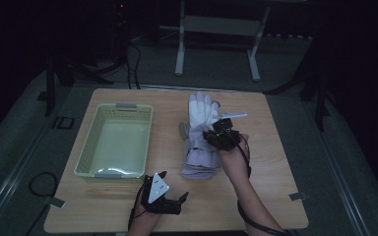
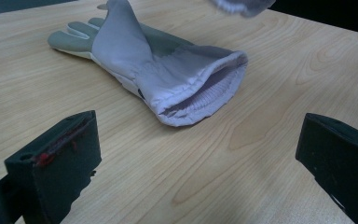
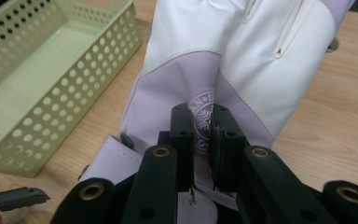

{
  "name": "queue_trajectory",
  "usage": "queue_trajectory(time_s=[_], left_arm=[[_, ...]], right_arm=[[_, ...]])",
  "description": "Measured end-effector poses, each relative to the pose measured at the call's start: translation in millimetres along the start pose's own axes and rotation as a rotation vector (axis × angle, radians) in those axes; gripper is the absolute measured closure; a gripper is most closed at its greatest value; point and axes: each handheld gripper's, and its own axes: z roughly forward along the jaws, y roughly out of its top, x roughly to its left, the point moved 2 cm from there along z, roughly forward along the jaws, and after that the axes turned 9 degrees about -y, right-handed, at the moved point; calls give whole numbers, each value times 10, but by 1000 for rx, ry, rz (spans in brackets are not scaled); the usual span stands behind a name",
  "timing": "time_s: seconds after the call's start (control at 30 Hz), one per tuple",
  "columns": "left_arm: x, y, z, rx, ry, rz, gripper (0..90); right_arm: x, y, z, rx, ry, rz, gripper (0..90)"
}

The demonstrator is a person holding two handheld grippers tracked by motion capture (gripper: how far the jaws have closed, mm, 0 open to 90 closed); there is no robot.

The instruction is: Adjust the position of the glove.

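Two white and lilac gloves are on the wooden table point(image 1: 275, 167). One glove point(image 3: 242, 56) is pinched at a fold of its lilac fabric between the jaws of my right gripper point(image 3: 203, 122), which is shut on it. In the high view this held glove point(image 1: 200, 109) stretches away from the right gripper point(image 1: 212, 130). The second glove point(image 2: 168, 70) lies flat on the table with its open cuff towards my left gripper point(image 2: 200, 154), whose jaws stand wide apart with nothing between them. The left gripper point(image 1: 173, 185) rests near the table's front edge, short of that lying glove point(image 1: 197, 160).
A pale green perforated basket point(image 1: 86, 147) with nothing in it stands on the left half of the table, close beside the gloves; its wall point(image 3: 74, 93) is just left of the held glove. Dark floor and a metal frame lie beyond the far edge.
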Motion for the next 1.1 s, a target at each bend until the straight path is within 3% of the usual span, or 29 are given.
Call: queue_trajectory(time_s=[0.2,0.33,0.6,0.83,1.1], left_arm=[[-2,-1,0,1,-1,-1,0],[-2,-1,-1,2,-2,1,0],[-3,-2,1,1,-4,1,0],[-4,-2,1,2,-3,3,0],[-1,-1,5,6,-4,-1,0]], right_arm=[[81,-46,140,30,3,-1,811],[117,-121,350,78,-27,-30,810],[123,-292,705,150,-47,-23,804],[14,-381,696,160,-50,-30,800],[-258,-480,573,159,-77,-21,790]])
